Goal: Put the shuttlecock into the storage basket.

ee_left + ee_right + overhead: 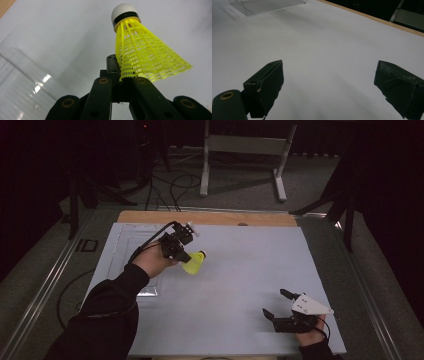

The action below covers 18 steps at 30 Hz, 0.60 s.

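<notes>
A yellow shuttlecock (pixel 195 263) with a white cork tip hangs above the left half of the white table (pixel 240 270). My left gripper (pixel 186 257) is shut on the edge of its net skirt. In the left gripper view the shuttlecock (pixel 142 55) points cork up, its skirt pinched between the two black jaws of the left gripper (pixel 122 77). My right gripper (pixel 276 304) rests near the table's front right corner, jaws wide apart. Nothing but bare white surface lies between the jaws of the right gripper (pixel 329 80) in its own view.
A clear plastic container (pixel 131 255) lies on the table's left side, under and behind the left hand; its transparent wall (pixel 22 85) is close to the left gripper. A wooden strip (pixel 205 217) runs along the far table edge. Cables and a metal stand (pixel 245 155) are on the floor beyond.
</notes>
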Each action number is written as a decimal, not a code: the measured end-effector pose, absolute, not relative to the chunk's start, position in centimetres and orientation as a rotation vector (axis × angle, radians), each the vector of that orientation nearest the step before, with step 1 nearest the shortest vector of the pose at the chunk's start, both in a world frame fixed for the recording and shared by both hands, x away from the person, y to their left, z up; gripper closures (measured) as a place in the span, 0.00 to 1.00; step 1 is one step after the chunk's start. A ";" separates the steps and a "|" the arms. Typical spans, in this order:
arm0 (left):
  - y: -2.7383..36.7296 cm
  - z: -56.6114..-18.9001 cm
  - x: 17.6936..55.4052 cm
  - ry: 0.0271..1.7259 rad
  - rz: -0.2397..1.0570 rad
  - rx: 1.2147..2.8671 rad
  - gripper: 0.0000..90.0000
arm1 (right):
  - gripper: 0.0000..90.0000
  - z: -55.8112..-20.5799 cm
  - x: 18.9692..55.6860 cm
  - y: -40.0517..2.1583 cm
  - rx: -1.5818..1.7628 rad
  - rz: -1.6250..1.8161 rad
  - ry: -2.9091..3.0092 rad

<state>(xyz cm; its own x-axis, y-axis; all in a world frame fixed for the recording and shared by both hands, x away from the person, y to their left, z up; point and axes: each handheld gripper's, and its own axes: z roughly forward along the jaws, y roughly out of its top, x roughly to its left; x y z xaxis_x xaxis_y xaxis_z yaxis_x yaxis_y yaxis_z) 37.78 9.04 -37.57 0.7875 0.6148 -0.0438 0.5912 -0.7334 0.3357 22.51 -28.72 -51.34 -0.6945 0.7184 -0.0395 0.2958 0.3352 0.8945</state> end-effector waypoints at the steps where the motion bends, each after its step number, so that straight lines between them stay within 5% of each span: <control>1: 9.4 -37.4 37.8 0.933 0.112 2.639 1.00 | 0.10 -51.3 22.5 -28.7 0.891 1.322 2.173; 18: 14.4 -36.2 38.0 1.065 0.162 2.573 1.00 | 0.10 -51.4 22.6 -28.7 0.898 1.319 2.177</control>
<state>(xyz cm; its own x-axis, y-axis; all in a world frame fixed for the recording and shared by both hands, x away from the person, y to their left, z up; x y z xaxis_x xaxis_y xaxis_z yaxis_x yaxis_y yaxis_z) 38.02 14.35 -36.23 0.7110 0.7026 -0.0283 0.6626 -0.6559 0.3616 22.59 -28.69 -51.40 -0.6930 0.7201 -0.0363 0.3011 0.3348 0.8929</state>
